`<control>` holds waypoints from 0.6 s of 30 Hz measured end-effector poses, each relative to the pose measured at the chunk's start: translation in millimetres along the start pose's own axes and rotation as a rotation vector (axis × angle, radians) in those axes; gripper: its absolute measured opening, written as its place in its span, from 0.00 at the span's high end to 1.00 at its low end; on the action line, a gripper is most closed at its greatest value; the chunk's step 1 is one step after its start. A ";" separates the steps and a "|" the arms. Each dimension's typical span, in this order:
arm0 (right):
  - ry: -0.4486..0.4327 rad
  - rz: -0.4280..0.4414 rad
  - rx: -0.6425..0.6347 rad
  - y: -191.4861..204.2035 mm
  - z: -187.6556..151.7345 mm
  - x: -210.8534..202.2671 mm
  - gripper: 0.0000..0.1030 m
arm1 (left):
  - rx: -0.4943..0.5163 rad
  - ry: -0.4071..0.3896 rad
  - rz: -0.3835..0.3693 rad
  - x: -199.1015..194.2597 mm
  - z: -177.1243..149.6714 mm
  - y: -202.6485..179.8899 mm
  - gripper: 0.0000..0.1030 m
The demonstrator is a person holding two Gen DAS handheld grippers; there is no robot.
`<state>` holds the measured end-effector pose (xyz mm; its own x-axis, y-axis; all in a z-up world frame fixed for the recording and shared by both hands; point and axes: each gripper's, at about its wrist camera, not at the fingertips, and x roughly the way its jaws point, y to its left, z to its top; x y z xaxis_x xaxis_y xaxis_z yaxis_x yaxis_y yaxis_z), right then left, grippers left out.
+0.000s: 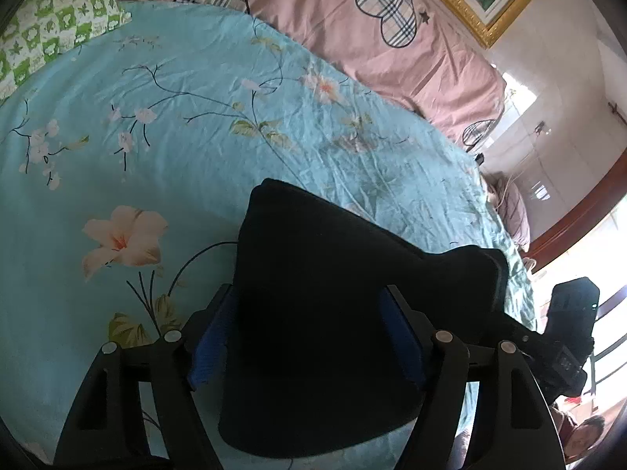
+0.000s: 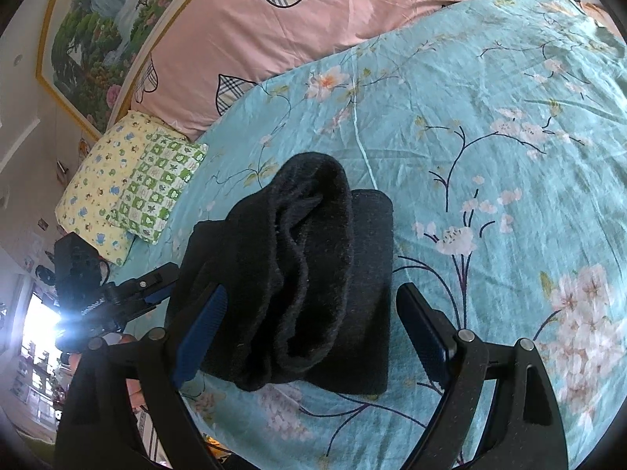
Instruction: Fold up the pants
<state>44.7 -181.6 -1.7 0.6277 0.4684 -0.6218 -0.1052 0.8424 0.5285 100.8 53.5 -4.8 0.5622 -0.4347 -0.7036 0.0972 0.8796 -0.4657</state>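
Note:
The black pants point(image 1: 325, 297) lie folded into a thick bundle on the turquoise floral bedsheet point(image 1: 156, 149). In the left wrist view my left gripper point(image 1: 309, 333) is open, its blue-padded fingers point(image 1: 213, 337) wide on either side of the bundle's near end. In the right wrist view the pants point(image 2: 298, 274) show a rolled top layer over a flat folded layer. My right gripper point(image 2: 313, 329) is open, straddling the bundle, its right pad clear of the cloth. The left gripper shows at the bundle's left point(image 2: 149, 293).
A pink quilt with plaid hearts point(image 1: 352, 19) lies along the far side of the bed. A green checked pillow point(image 2: 156, 184) and a yellow one point(image 2: 98, 192) sit at the head. A gold-framed painting point(image 2: 98, 19) hangs on the wall. The bed edge is close below.

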 end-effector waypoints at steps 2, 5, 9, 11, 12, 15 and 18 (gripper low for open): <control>0.004 0.004 0.001 -0.3 0.0 1.7 0.14 | -0.007 0.010 0.002 4.8 0.9 2.8 0.27; 0.010 0.006 -0.001 -1.3 2.5 5.2 0.14 | -0.016 0.029 0.000 11.9 2.8 7.0 0.27; 0.017 0.018 0.002 -3.4 3.9 9.8 0.14 | -0.040 0.068 -0.022 23.8 6.9 14.2 0.28; 0.021 0.021 0.005 -4.8 4.2 12.3 0.14 | -0.061 0.084 -0.039 28.5 7.3 18.8 0.30; 0.023 0.023 0.006 -5.6 4.0 13.0 0.14 | -0.073 0.088 -0.048 30.1 7.3 20.7 0.34; 0.034 0.033 0.006 -8.7 4.9 16.7 0.14 | -0.090 0.095 -0.058 34.1 7.2 25.7 0.44; 0.045 0.069 0.012 -12.8 3.9 19.1 0.16 | -0.116 0.097 -0.084 35.4 7.0 31.1 0.54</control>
<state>61.1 -184.5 -18.1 0.5837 0.5372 -0.6088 -0.1378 0.8045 0.5777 129.5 66.8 -40.5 0.4737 -0.5274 -0.7053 0.0417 0.8134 -0.5803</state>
